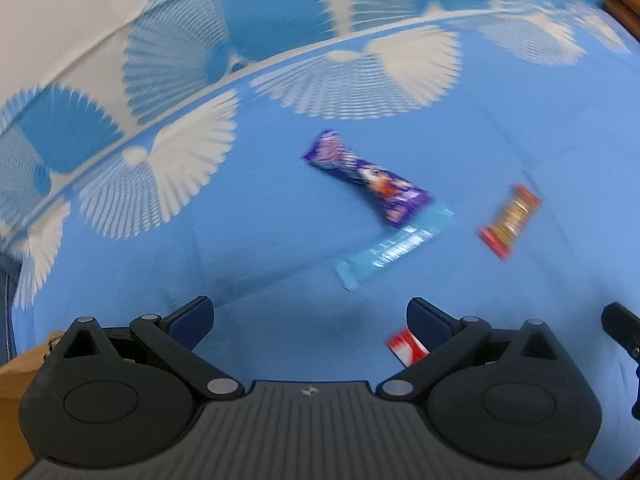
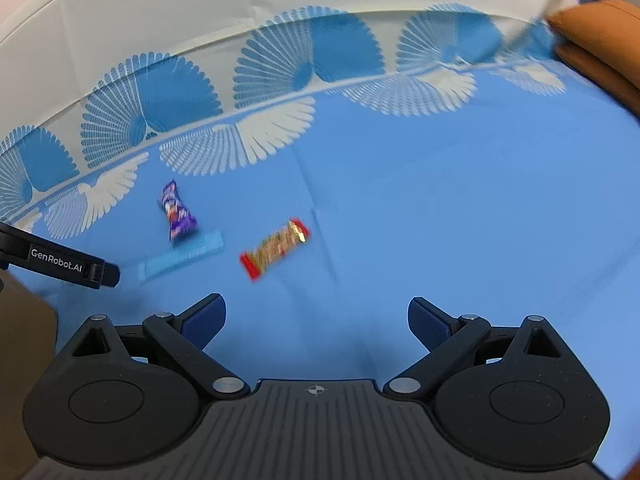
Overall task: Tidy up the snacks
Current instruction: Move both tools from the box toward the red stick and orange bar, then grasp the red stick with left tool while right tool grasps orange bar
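A blue cloth with a border of white and blue fan shapes (image 2: pixel 440 200) covers the whole work surface; beyond the border it turns plain cream. An orange-brown cushion-like edge (image 2: pixel 600 36) shows at the far right corner, and a brown cardboard box (image 1: pixel 16 392) sits at the near left.

Four snacks are visible, each one of a kind. A purple wrapped bar (image 1: pixel 368 178) lies mid-cloth. A pale blue wrapped bar (image 1: pixel 396 246) lies just in front of the purple bar, touching or slightly under its near end. A red-and-gold wrapped bar (image 1: pixel 510 220) lies to the right of the purple bar, apart from it. A red-and-white wrapper (image 1: pixel 408 346) lies nearer than the purple bar, partly hidden behind the left gripper's right finger.

The left gripper (image 1: pixel 310 316) and right gripper (image 2: pixel 316 316) both stand wide apart and empty, above bare cloth.
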`<state>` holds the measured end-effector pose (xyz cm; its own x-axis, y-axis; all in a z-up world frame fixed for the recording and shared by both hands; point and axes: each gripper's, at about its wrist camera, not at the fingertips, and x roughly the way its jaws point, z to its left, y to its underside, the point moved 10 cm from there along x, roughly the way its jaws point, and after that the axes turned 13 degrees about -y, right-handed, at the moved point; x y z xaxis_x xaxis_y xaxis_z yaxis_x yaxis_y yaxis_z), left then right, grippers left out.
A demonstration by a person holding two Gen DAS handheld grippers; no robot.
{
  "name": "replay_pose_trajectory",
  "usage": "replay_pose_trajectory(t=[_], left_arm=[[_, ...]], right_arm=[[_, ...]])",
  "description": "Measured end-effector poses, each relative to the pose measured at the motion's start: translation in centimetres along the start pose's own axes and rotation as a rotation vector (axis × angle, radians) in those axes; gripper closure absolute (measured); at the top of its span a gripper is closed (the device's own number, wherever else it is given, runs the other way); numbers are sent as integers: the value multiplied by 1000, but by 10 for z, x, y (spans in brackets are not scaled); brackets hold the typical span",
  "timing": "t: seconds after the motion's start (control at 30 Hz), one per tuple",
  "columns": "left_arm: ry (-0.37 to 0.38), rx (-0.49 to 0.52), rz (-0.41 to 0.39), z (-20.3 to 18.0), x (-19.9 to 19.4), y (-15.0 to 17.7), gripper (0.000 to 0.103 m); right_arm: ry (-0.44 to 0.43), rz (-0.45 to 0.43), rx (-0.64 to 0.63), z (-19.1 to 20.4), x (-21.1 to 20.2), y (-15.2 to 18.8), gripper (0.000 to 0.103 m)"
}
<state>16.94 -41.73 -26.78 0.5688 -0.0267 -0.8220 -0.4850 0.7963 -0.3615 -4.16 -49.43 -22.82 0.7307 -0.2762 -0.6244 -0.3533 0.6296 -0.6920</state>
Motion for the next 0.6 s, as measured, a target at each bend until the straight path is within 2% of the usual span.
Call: replay_pose_trajectory(t=[0.13,0.23,0.4,0.43,0.5,0.6], left_arm=[[-16,0,79,16,18,10,0],[21,6,151,18,25,24,0],[127,-64,245,-6,26,38,0],[154,-70,258,-15,26,41,0],[202,-65,300,-36,27,50,0],[229,-14,341,-61,33,64,0]], right_arm=[[-37,-8,-82,-1,41,-38,5],[-37,16,-101,-5,72,-53,5],[-15,75,-24,-20,111,-45,5],[-6,88,-24,-22,119,-41,2],[7,62,-85,-19,124,-37,0],[40,58,-198,-13,128,-28,1]])
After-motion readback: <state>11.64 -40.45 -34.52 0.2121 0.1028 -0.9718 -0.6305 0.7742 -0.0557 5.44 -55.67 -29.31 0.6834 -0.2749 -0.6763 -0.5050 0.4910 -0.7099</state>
